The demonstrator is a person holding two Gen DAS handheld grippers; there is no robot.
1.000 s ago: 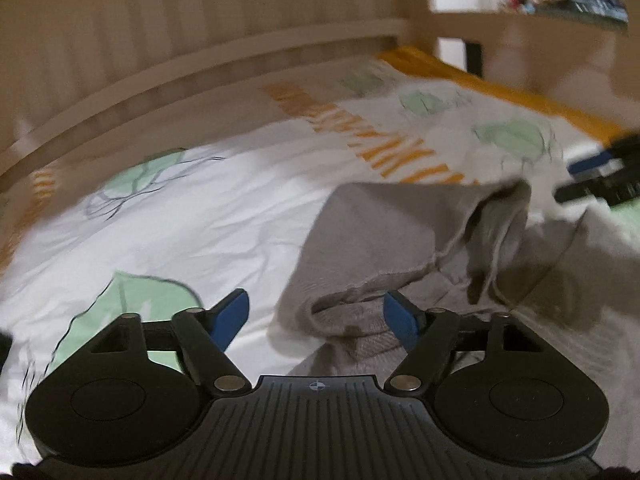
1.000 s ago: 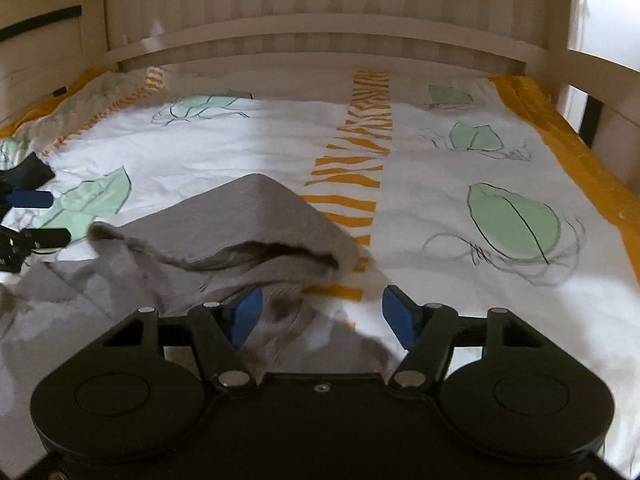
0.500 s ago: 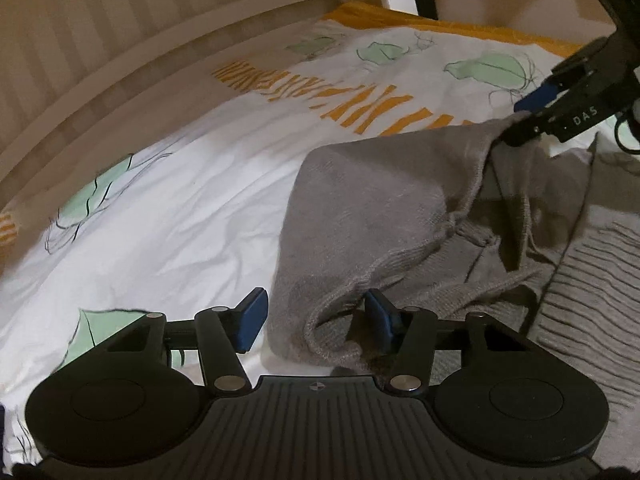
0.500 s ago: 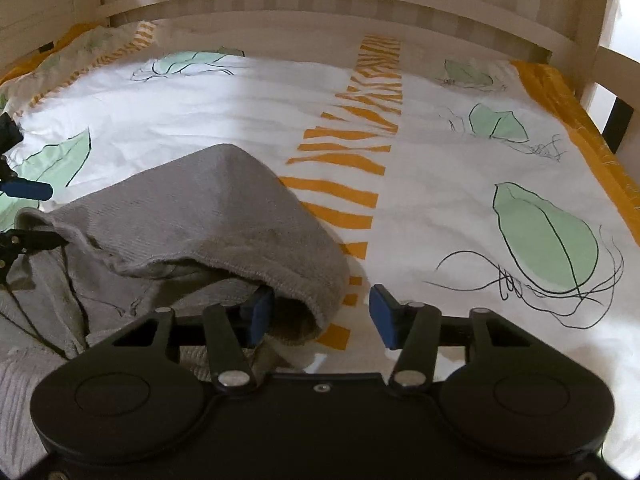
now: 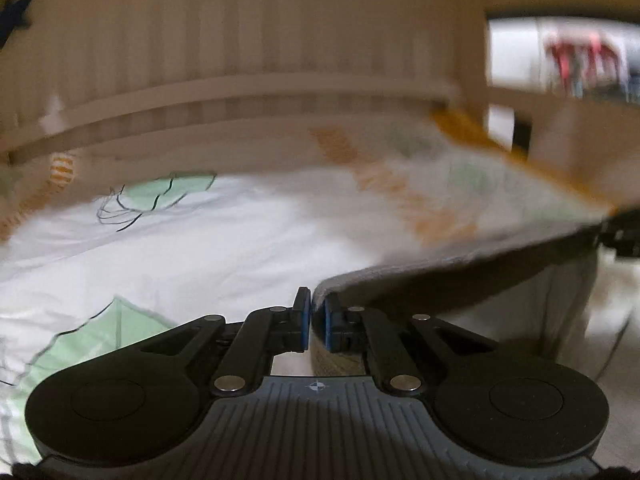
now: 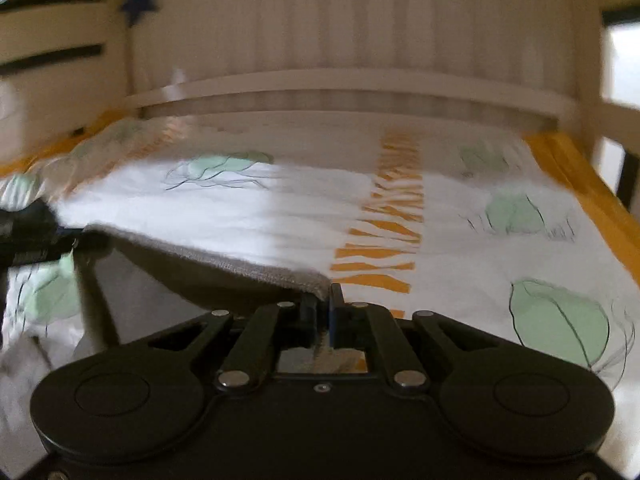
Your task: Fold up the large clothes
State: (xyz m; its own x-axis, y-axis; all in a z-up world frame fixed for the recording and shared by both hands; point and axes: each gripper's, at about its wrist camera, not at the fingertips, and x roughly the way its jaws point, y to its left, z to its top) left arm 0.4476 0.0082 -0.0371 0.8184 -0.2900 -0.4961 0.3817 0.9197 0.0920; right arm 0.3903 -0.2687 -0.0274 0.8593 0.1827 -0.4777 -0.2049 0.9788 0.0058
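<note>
Left wrist view shows my left claw (image 5: pixel 316 322) clamped on the grey sweater (image 5: pixel 460 268) edge, my right claw (image 6: pixel 324 320) likewise, cloth stretched above the bed (image 6: pixel 280 204).

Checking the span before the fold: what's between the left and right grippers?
Only the grey sweater's lifted edge, running from the right gripper toward the left gripper. Both jaws are shut on it. Both wrist views show this.

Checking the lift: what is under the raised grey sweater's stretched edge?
Under the grey sweater, the leaf-print bedsheet shows, with more grey cloth hanging in shadow. Both grippers pinch its edge; anything beneath the hanging cloth is hidden.
</note>
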